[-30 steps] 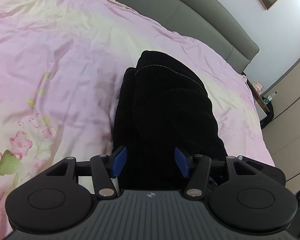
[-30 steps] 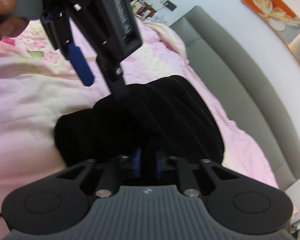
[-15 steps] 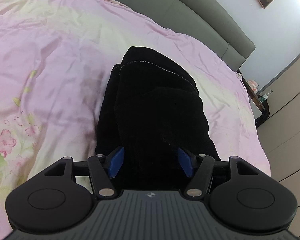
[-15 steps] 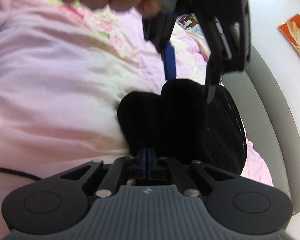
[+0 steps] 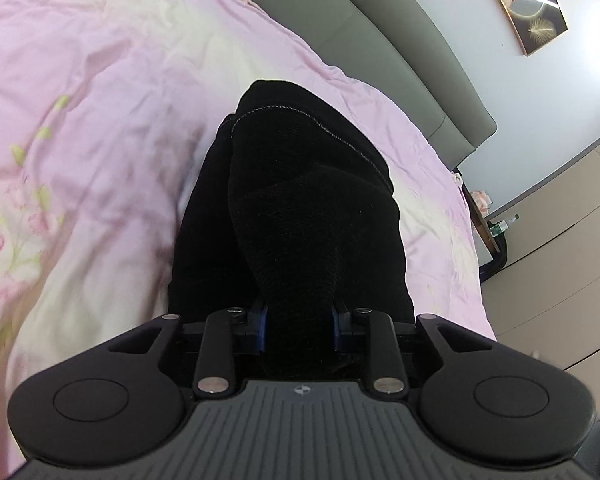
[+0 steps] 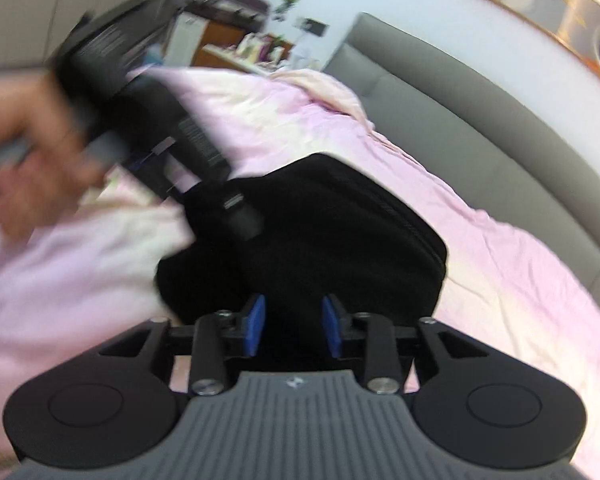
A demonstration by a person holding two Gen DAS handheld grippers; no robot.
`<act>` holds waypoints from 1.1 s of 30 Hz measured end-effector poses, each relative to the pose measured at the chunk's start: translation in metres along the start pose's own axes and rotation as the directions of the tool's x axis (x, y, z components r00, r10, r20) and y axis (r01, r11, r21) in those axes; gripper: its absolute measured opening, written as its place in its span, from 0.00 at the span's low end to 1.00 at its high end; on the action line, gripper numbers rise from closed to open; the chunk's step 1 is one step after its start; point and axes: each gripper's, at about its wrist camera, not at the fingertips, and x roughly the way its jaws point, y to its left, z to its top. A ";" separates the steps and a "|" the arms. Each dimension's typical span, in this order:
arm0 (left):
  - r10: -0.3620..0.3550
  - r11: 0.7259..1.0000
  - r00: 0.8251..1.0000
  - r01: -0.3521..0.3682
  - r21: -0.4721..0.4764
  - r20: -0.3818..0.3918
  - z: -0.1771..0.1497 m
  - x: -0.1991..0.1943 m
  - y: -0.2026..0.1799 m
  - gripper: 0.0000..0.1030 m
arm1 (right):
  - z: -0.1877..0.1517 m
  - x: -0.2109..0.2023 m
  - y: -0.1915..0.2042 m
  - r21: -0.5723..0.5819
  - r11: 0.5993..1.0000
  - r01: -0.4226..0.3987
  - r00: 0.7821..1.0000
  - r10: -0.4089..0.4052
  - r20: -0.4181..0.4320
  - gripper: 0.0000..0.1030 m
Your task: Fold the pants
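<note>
**op:** Looking down my left gripper [image 5: 300, 330] right now, its blue pads [image 5: 261, 330] are closing in on a bunched ridge of the black pants [image 5: 312, 208], and the cloth fills the gap between them, so I'd call that a pinch. The pants sit folded in a dark bundle straight ahead of the fingers, on the pink floral duvet [image 5: 92, 92].

**reply:** And the other side?

**op:** My right gripper [image 6: 294, 330] has its jaws opening. The pads stand apart, and the pants [image 6: 340, 232] lie just beyond and below them, dark fabric showing in the gap. I can't see the pads pressing on anything. That view is pretty smeared.

**reply:** Can you see the left one from there?

**op:** Yep, up and to the left of my right fingers, blurry, with the person's hand [image 6: 32, 152] wrapped around its handle. Its tip comes down on the near-left edge of the bundle.

**reply:** What's around the bed?

**op:** Grey padded headboard [image 6: 480, 120] past the far side of the pants, a framed picture [image 5: 520, 4] on the wall above it, and pale wardrobe doors [image 5: 560, 240] off to the right of my left gripper.
</note>
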 end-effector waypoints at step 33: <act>-0.102 0.994 0.993 0.104 0.036 -0.058 0.001 -0.003 0.021 0.32 | 0.189 0.233 -0.112 -0.056 0.788 -0.613 0.767 0.576 -0.283 0.00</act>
